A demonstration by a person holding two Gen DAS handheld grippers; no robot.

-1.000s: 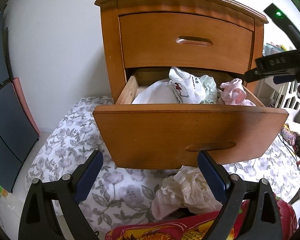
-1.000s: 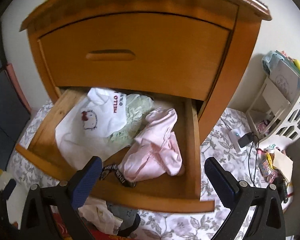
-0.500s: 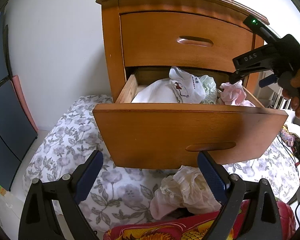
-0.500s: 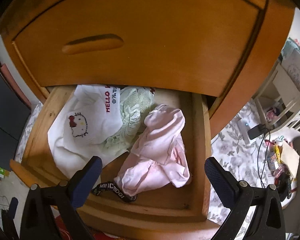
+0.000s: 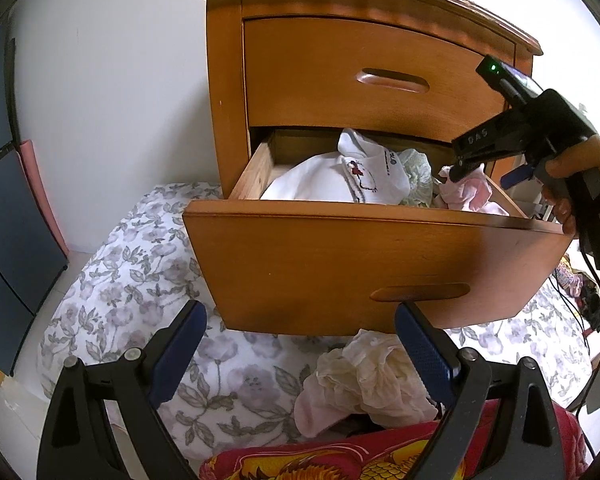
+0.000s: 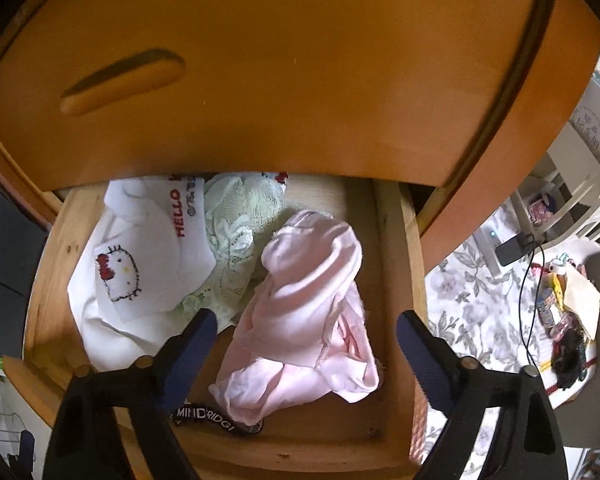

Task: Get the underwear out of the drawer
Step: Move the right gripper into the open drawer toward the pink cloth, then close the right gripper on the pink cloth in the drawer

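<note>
Inside open drawer (image 6: 392, 248), pink underwear (image 6: 312, 308), white Hello Kitty garment (image 6: 140, 264), green lace (image 6: 240, 224)

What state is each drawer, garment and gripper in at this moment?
Upper drawer: shut.
Lower drawer: pulled open, clothes inside.
Pink underwear: bunched in the lower drawer, not gripped.
White printed garment: crumpled in the drawer.
Cream garment: heaped on the floral bedding, outside the drawer.
Right gripper: open, straddling the pink underwear.
Left gripper: open, empty.
</note>
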